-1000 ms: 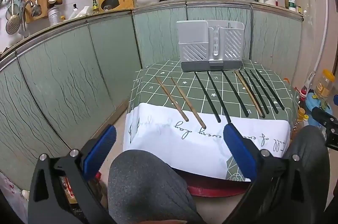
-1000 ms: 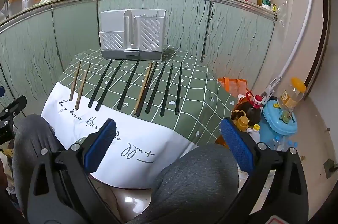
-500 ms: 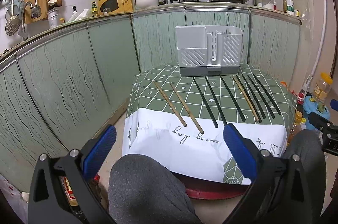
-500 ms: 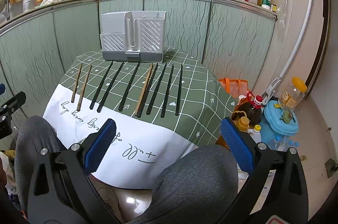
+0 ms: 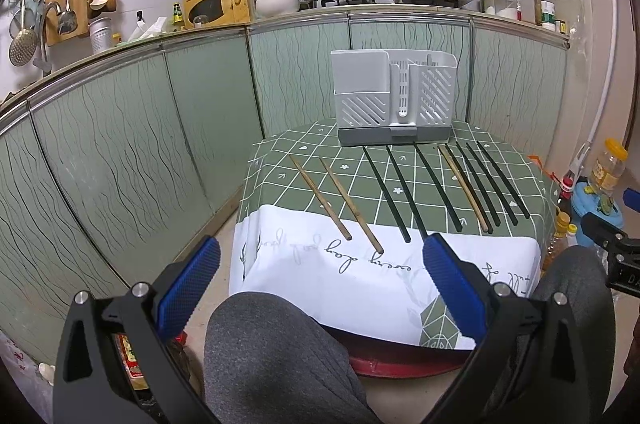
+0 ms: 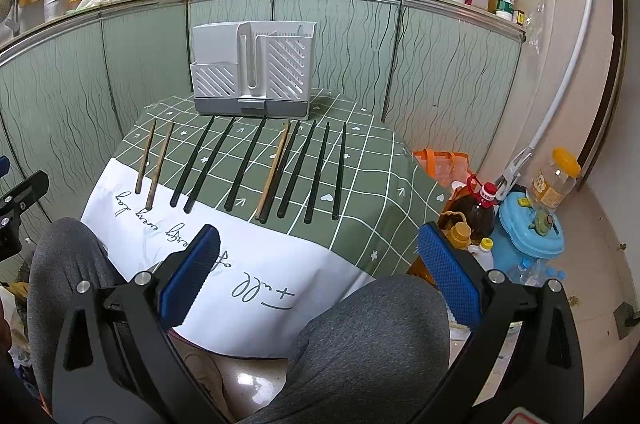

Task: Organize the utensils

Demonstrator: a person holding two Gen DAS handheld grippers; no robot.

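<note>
Over near edge of tabletop (image 5: 516, 160), above person's grey-trousered knees: left tongs (image 5: 318, 278) and right tongs (image 6: 318, 266) both spread wide, empty. Since a second ago, both views lifted slightly and eased back; nothing on cloth moved. Judgement: task not begun, first pick still ahead. Chopsticks (image 5: 436, 190) lie in row, well apart from tongs: two brown at left, black ones right, one pale among them. Holder (image 5: 394, 104) at far edge, upright; compartments appear empty, interior partly hidden.
</note>
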